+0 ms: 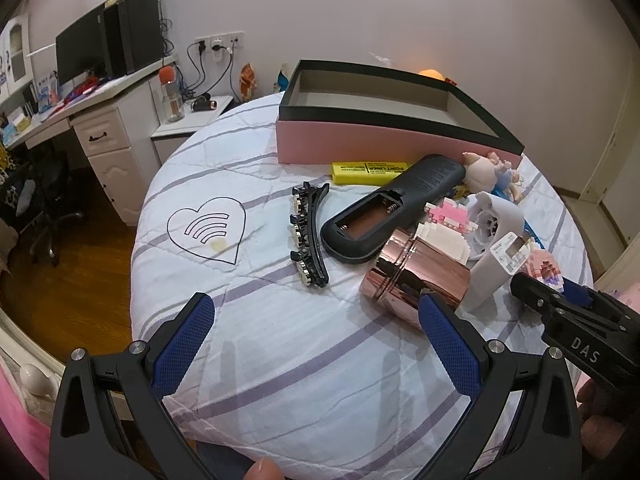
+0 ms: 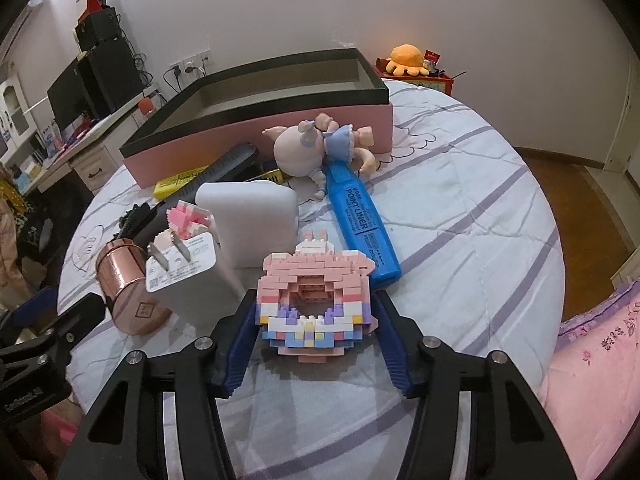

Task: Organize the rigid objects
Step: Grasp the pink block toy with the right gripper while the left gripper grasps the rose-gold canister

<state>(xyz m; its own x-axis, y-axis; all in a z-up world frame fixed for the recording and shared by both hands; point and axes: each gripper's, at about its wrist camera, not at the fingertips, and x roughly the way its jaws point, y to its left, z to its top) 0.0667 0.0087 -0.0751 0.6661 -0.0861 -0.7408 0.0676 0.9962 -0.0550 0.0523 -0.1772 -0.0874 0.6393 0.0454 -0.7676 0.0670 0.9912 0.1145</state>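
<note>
A pink box with a black rim (image 1: 400, 138) (image 2: 256, 136) stands open at the back of the bed. In front of it lie a black hair clip (image 1: 308, 236), a black remote (image 1: 400, 204) with its battery bay open, a rose-gold cylinder (image 1: 416, 276) (image 2: 128, 284), a yellow highlighter (image 1: 368, 171), a blue highlighter (image 2: 362, 224), a pig doll (image 2: 316, 148), a white charger (image 2: 188, 276) and a white fan-like item (image 2: 252, 224). My left gripper (image 1: 316, 320) is open over bare quilt. My right gripper (image 2: 314, 312) has its jaws against both sides of a pink brick donut (image 2: 312, 300).
The quilted bed cover (image 1: 280, 360) carries a heart print (image 1: 208, 228). A desk with a monitor (image 1: 80, 52) stands left of the bed. A pink pillow (image 2: 600, 360) lies at the right. An orange plush (image 2: 406, 58) sits behind the bed.
</note>
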